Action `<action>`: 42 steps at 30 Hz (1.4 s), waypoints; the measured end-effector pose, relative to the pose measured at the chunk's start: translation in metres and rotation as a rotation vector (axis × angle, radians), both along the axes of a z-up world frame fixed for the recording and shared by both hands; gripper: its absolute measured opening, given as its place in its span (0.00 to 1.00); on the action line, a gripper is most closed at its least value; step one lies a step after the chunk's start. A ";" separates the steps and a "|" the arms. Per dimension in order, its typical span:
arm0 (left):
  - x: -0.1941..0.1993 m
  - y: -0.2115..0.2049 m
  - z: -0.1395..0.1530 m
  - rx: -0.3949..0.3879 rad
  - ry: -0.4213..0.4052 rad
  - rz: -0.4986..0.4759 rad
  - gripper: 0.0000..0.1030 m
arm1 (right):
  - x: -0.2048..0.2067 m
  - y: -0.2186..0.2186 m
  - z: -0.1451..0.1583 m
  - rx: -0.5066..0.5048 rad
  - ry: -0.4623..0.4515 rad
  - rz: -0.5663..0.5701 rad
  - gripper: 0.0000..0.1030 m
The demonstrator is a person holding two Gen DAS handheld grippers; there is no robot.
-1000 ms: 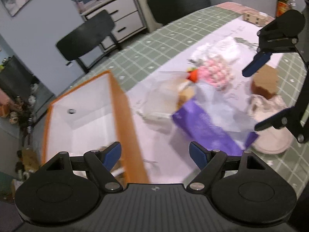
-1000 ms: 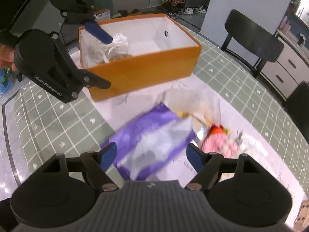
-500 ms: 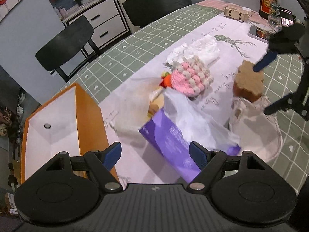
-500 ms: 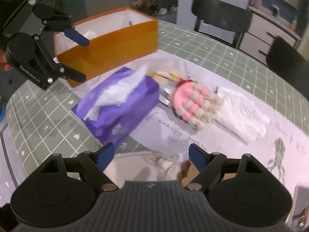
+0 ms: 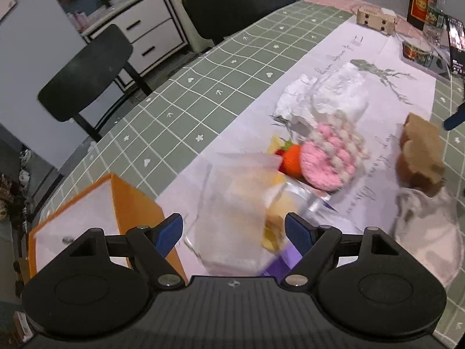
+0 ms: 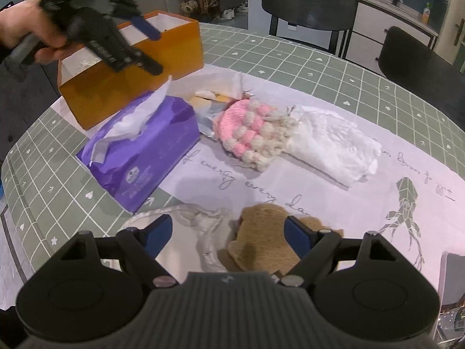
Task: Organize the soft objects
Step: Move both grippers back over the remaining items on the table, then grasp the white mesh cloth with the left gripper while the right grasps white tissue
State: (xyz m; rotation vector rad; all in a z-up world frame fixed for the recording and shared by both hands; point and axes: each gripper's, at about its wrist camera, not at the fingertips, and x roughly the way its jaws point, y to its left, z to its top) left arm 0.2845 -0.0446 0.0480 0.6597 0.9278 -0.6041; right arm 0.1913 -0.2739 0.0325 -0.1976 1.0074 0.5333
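- Right gripper (image 6: 228, 231) spread wide and empty, a tan plush piece (image 6: 261, 232) on the tabletop between its fingers.
- Left gripper (image 5: 234, 229) wide open, empty, above a purple tissue pack (image 6: 142, 151).
- Beyond lie a pink-and-cream crochet piece (image 6: 252, 133) and the orange box (image 6: 130, 78).

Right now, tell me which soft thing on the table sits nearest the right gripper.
The brown sponge: it lies right between the open right gripper fingers, while the pink knitted piece and white cloth lie farther off.
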 end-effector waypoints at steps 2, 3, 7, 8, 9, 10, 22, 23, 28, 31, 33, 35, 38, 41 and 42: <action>0.013 -0.003 -0.007 0.008 0.026 -0.034 0.91 | 0.003 -0.003 0.000 0.000 0.004 0.002 0.80; 0.019 -0.004 -0.012 0.012 0.042 -0.038 0.91 | 0.005 -0.004 0.000 -0.001 0.006 0.003 0.80; 0.037 -0.007 -0.028 0.008 0.119 -0.046 0.91 | 0.014 -0.008 0.001 0.000 0.009 0.007 0.81; 0.041 -0.007 -0.032 0.007 0.140 -0.046 0.91 | 0.017 -0.009 0.001 0.001 0.010 0.007 0.81; 0.045 -0.007 -0.036 0.007 0.156 -0.044 0.91 | 0.020 -0.009 0.001 0.000 0.011 0.006 0.81; 0.049 -0.007 -0.040 0.004 0.172 -0.042 0.91 | 0.024 -0.010 0.000 -0.004 0.011 0.002 0.81; 0.081 0.006 -0.070 -0.082 0.277 -0.002 0.98 | 0.069 -0.024 -0.019 0.001 0.047 -0.078 0.81; 0.084 0.007 -0.072 -0.092 0.286 0.008 0.98 | 0.073 -0.024 -0.021 -0.001 0.052 -0.079 0.81; 0.093 0.011 -0.084 -0.115 0.337 0.034 0.99 | 0.097 -0.025 -0.026 -0.042 0.031 -0.100 0.91; 0.099 0.009 -0.087 -0.115 0.370 0.077 0.99 | 0.116 -0.025 -0.027 -0.079 0.013 -0.102 0.92; 0.103 0.011 -0.089 -0.125 0.394 0.111 0.99 | 0.130 -0.024 -0.031 -0.098 0.011 -0.106 0.92; 0.101 0.011 -0.088 -0.133 0.402 0.100 0.89 | 0.144 -0.023 -0.035 -0.117 0.009 -0.105 0.92; 0.100 0.014 -0.086 -0.166 0.427 0.087 0.71 | 0.160 -0.018 -0.043 -0.150 -0.013 -0.063 0.92; 0.099 0.015 -0.083 -0.181 0.424 0.088 0.52 | 0.167 -0.011 -0.052 -0.190 -0.064 0.043 0.92; 0.098 0.015 -0.082 -0.188 0.426 0.086 0.48 | 0.170 -0.010 -0.055 -0.204 -0.065 0.060 0.92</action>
